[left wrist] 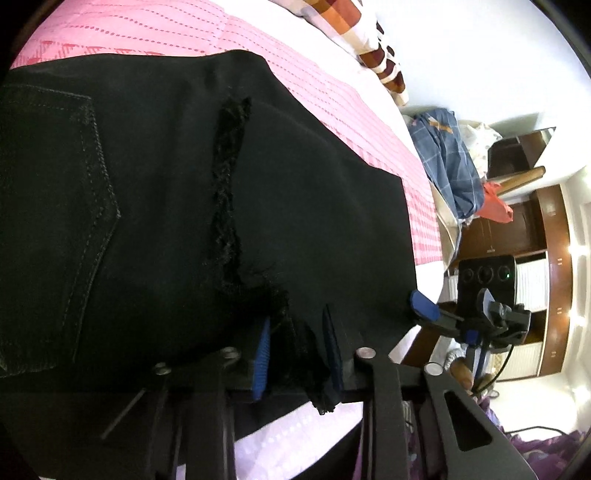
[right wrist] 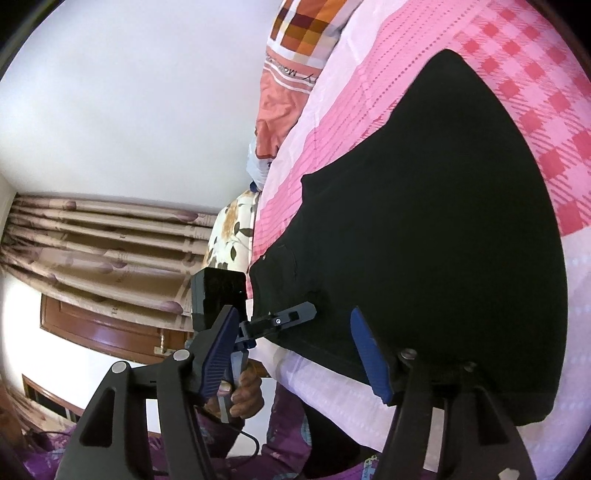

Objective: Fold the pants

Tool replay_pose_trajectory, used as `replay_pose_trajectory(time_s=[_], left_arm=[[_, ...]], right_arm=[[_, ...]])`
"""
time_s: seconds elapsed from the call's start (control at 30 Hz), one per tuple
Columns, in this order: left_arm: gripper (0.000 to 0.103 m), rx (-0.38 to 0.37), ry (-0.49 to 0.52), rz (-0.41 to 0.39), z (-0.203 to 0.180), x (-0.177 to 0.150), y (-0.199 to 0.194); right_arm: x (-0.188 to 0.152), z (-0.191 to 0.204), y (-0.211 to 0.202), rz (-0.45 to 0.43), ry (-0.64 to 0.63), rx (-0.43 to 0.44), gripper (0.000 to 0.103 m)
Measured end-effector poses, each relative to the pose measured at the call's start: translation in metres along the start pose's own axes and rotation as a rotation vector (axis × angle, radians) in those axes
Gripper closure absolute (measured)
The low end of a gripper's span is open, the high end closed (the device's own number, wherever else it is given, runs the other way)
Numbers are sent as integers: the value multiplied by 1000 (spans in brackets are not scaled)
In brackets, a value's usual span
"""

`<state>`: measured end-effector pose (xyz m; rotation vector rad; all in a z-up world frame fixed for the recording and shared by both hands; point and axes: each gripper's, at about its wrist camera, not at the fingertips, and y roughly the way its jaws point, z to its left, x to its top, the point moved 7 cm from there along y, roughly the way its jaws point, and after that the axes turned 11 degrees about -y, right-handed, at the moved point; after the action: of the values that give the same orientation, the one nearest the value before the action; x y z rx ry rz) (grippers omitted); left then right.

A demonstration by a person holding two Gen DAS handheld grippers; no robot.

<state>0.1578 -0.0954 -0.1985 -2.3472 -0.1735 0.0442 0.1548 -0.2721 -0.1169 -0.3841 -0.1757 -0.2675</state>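
Note:
Black pants (left wrist: 166,206) lie spread on a pink checked bedsheet (left wrist: 325,85), with a back pocket at the left and a frayed hem strip in the middle. My left gripper (left wrist: 297,354) has its blue pads close together, pinching the frayed edge of the pants at the near edge. In the right wrist view the pants (right wrist: 436,229) are folded over and fill the right half. My right gripper (right wrist: 295,358) is open, its fingers wide apart over the near edge of the pants and holding nothing. The left gripper (right wrist: 291,317) shows there, at the pants' edge.
Checked pillows (left wrist: 369,33) lie at the head of the bed. A blue plaid cloth (left wrist: 447,162) and wooden furniture (left wrist: 535,229) stand beyond the bed's right side. Curtains (right wrist: 103,243) and a wooden door (right wrist: 110,332) are to the left in the right wrist view.

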Motion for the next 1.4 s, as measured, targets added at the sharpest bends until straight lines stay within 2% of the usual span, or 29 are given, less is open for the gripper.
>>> replay_pose_trajectory(time_s=[0.07,0.17,0.27,0.3,0.47,0.53,0.63,0.67,0.73,0.77,0.8,0.9,0.93,1.0,1.07,1.17,1.27,1.33,1.37,1.4], left_arm=[[89,22,34,-23,-1,0,0],[91,115,147,-86,-13,-7,-6],[94,244,268,-204,-20,-6,-17],[95,270,275,-227,-18,-3,-20],[95,238,219,-175,3,-6,-15],[95,246,218,-183,6,-11,-15],[94,173,174,-172,5,-9,-26],[92,162,160,-166,3,-6,-27],[78,108,119,-142,-3,1,-30],[58,89,101,-136,-4,5,-33],[42,66,84,-127,-6,11,-34],[40,15,71,-102,-13,26,-30],[40,34,87,-101,-15,31,-27],[40,97,110,-110,-15,41,-18],[40,104,104,-108,-12,49,-9],[40,100,90,-162,-13,64,-9],[42,108,123,-168,-15,74,-2],[56,139,144,-172,-15,78,0],[78,172,161,-176,-14,81,2],[83,192,168,-180,-11,84,2]], right_arm=[[0,-2,-1,-8,12,8,42],[0,-3,-3,-10,17,5,42],[0,-5,-2,-10,22,4,40],[0,-5,-1,-8,21,2,40],[-1,-7,-1,-3,24,6,39],[-1,-7,-2,-3,30,9,39],[0,-7,-2,-5,36,13,39],[-1,-8,-2,-5,37,14,38],[0,-8,-2,-6,40,17,37],[0,-8,-3,-6,41,19,37],[0,-8,-3,-6,43,20,37],[0,-9,-3,-9,48,23,37],[0,-9,-3,-10,50,25,37],[1,-9,-3,-11,53,29,36],[1,-9,-3,-13,57,34,35],[2,-9,-3,-15,64,41,34],[2,-10,-3,-20,76,54,33],[3,-11,-4,-23,84,59,33],[3,-11,-4,-25,87,61,33],[3,-11,-4,-27,91,66,33]])
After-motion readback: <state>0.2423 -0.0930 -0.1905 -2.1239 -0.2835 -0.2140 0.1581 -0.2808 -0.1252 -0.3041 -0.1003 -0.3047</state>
